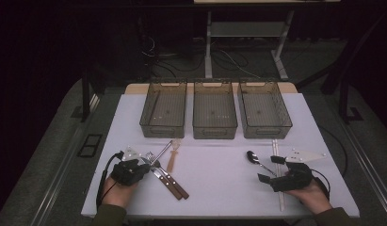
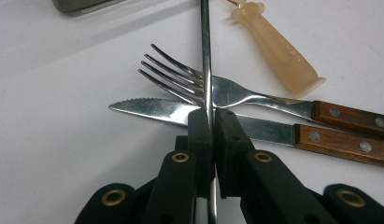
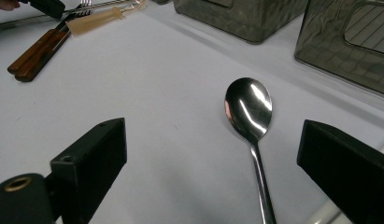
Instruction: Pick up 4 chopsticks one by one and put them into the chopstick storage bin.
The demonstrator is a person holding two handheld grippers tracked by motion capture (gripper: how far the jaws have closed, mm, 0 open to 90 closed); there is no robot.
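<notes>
My left gripper point(image 2: 210, 119) is shut on a thin steel utensil shaft point(image 2: 206, 56) that runs straight away from the jaws. The shaft crosses over a fork point(image 2: 227, 91) and a serrated knife point(image 2: 152, 108), both with wooden handles. A beige plastic handle point(image 2: 278, 49) lies just beyond them. In the high view the left gripper point(image 1: 146, 165) sits at the front left over this cutlery pile. My right gripper point(image 1: 270, 168) stands open at the front right. A steel spoon point(image 3: 249, 107) lies bowl-up on the table between and beyond its jaws, untouched.
Three translucent grey bins point(image 1: 164, 128), point(image 1: 214, 132), point(image 1: 265, 132) stand side by side at the back of the white table. A thin white strip point(image 1: 279, 188) runs front to back beside the right gripper. The table's front edge is close under both hands.
</notes>
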